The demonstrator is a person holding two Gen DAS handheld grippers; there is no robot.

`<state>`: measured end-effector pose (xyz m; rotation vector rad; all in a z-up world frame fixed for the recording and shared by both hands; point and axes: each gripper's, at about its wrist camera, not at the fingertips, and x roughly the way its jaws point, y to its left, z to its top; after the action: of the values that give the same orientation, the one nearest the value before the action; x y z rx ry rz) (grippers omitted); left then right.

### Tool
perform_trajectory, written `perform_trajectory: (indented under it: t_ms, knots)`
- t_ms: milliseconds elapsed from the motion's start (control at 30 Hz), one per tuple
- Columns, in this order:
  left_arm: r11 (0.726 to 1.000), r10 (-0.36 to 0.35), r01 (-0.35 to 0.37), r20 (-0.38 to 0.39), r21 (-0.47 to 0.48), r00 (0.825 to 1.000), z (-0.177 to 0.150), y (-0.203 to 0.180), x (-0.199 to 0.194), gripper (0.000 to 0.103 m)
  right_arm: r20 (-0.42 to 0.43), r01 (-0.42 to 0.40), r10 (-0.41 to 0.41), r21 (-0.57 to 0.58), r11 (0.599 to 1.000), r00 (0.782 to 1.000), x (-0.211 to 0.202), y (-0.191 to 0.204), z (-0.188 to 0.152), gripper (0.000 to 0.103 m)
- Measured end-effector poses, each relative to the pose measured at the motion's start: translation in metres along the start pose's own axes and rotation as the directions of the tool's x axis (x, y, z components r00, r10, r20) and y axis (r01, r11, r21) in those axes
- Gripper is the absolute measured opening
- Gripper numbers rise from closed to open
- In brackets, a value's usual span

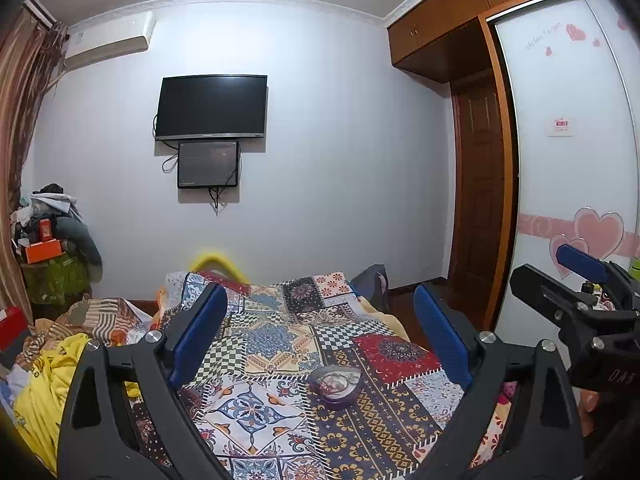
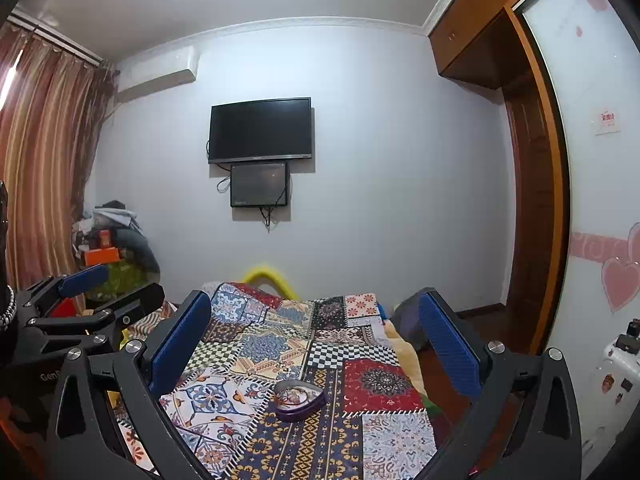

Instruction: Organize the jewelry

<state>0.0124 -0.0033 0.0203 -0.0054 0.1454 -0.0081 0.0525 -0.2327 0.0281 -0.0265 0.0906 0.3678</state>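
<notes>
Hovering above the heart-shaped box point(image 1: 335, 386) on the quilt point(image 1: 280, 320), both claws are held wide and empty; whether sorting is starting or finished cannot be told.

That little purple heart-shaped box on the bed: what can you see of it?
The box is heart-shaped with dark purple walls and no lid on; something pale and tangled lies inside, too blurred to name. It sits flat on the patchwork quilt, ahead of both open grippers, and nothing else touches it.
</notes>
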Motion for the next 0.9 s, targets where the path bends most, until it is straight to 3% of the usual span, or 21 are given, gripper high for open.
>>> perform_trajectory:
  t_ms: [900]
  knots:
    - [1.0, -0.001, 0.0, -0.013, -0.011, 1.0, -0.005, -0.002, 0.005, 0.096, -0.037, -0.003, 0.004, 0.027, 1.0, 0.999, -0.003, -0.01, 0.0, 0.103]
